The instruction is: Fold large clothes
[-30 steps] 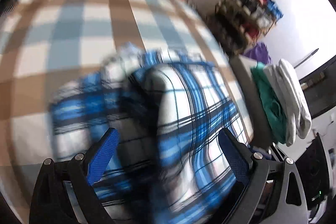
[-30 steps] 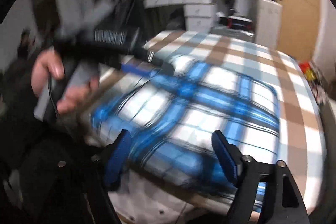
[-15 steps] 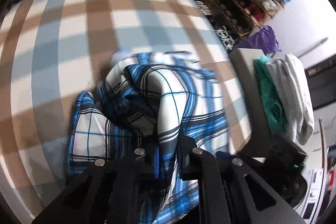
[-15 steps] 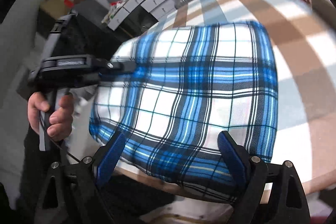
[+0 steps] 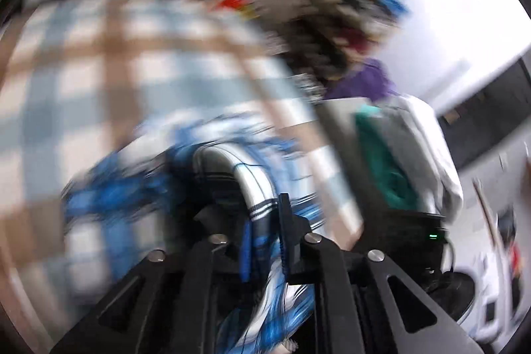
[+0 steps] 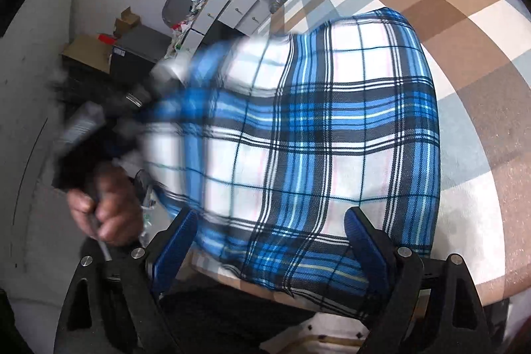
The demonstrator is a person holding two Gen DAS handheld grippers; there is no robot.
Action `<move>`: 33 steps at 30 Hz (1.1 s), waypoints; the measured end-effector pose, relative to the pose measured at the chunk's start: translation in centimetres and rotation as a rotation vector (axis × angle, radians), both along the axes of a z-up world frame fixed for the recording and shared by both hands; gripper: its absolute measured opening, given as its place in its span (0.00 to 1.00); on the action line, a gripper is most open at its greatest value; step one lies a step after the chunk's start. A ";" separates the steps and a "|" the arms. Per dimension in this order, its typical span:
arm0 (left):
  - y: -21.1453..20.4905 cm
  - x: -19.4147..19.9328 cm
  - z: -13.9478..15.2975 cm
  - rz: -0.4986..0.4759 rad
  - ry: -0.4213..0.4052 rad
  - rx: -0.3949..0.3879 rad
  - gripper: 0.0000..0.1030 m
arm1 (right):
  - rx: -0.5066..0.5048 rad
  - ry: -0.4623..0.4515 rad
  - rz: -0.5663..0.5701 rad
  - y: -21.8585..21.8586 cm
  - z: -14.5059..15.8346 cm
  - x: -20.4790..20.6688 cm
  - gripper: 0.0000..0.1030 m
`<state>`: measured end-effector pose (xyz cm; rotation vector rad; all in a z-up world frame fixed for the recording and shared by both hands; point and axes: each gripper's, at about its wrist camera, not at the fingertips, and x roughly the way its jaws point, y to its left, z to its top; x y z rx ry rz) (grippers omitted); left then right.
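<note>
Blue plaid garment [image 6: 325, 135] lies on the checked bed cover [image 6: 464, 32]. The left gripper [image 5: 264, 241] pinches a raised fold of it, jaws closed on the cloth. The right gripper [image 6: 270, 241] hovers above the near edge with its 2 fingers apart. Only the left view, blurred, shows stacked clothes [image 5: 408, 155] on a side stand; the right view shows the hand [image 6: 103, 204] on the left tool and white drawers [image 6: 232, 9].

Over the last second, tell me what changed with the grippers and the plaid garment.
The left gripper went from open, a second ago, to shut on a fold of the blue plaid garment, and is now pulling that edge up and over; motion blur hides exactly how far. The right gripper stayed open over the near edge, holding nothing. The garment still lies on the checked bed cover.
</note>
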<state>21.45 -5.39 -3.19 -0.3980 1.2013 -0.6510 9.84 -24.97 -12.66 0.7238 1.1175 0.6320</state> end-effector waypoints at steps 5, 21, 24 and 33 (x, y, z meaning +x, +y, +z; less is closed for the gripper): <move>7.6 -1.6 -0.5 0.225 -0.007 0.039 0.87 | -0.005 0.006 -0.013 -0.1 0.5 -0.2 0.90; 0.9 0.4 -4.7 -0.005 0.194 -0.310 0.85 | 0.018 0.010 -0.016 -0.3 -0.1 -0.5 0.90; 0.1 -0.3 -2.4 -0.125 0.099 -0.327 0.85 | 0.027 0.014 -0.014 -0.4 -0.2 -0.5 0.90; 9.2 0.8 -6.5 0.221 0.168 -0.037 0.85 | 0.012 0.011 -0.013 -0.2 -0.1 -0.5 0.91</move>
